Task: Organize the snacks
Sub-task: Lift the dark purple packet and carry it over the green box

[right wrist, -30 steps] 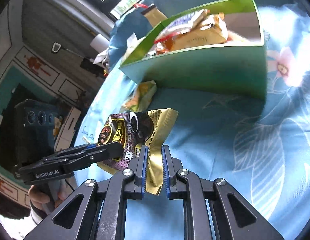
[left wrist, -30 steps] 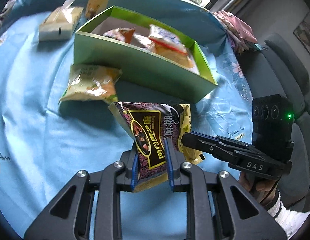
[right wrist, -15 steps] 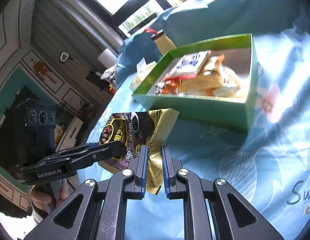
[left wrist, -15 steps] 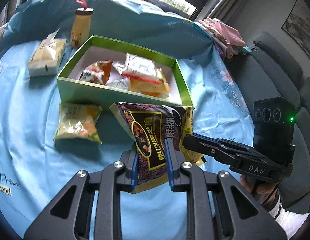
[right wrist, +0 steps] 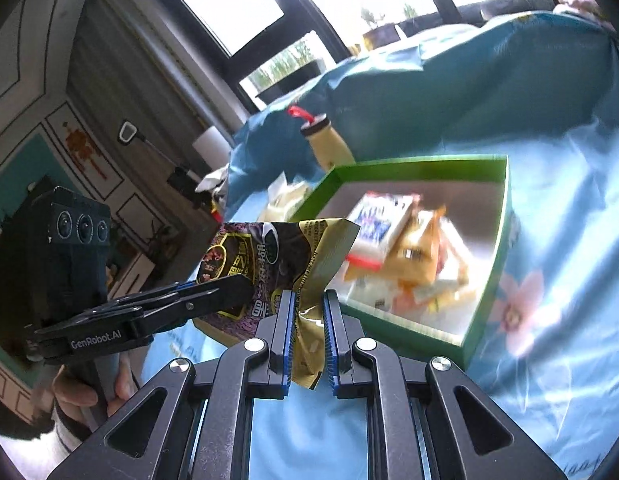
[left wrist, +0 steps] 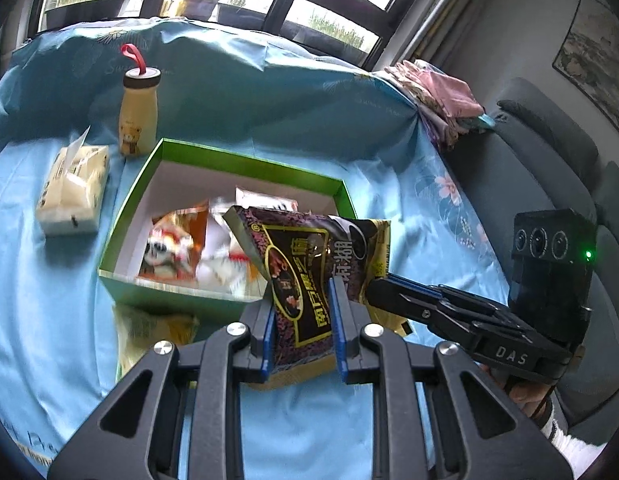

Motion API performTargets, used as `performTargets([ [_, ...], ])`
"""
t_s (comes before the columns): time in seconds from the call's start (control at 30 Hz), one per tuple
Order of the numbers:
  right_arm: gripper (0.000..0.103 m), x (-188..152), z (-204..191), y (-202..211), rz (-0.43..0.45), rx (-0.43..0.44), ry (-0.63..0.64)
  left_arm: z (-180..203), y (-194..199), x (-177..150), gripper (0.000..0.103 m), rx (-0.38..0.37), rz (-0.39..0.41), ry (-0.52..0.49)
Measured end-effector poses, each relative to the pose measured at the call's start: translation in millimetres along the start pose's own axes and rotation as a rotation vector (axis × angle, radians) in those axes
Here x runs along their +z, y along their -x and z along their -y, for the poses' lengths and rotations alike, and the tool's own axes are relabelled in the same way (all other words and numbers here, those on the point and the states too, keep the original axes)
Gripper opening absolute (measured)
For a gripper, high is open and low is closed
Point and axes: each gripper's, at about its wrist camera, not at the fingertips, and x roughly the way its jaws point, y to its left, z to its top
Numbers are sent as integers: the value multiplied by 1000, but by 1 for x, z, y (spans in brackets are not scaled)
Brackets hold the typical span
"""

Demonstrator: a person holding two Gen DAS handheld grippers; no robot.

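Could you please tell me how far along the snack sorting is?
Partly done: several packets already lie in the green box. In hand: both the left claw and right claw grip the black sesame paste packet. Left: a yellow-green packet on the cloth.

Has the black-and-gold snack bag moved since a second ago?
Yes. The black-and-gold snack bag, clamped by both grippers, has risen from beside the green box wall to above its near rim.

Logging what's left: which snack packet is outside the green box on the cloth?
The yellow-green packet on the cloth before the box's front wall.
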Motion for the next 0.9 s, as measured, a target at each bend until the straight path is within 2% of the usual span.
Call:
performTargets([
  [0.17, 15, 20, 6, -12, 11, -9, 9, -11, -9, 22, 21, -16, 8, 31],
  [0.43, 15, 39, 19, -36, -6, -31, 2, -29, -35, 44, 21, 15, 0, 55],
  [0.9, 15, 53, 20, -85, -82, -104, 43, -70, -61, 53, 22, 40, -7, 165],
])
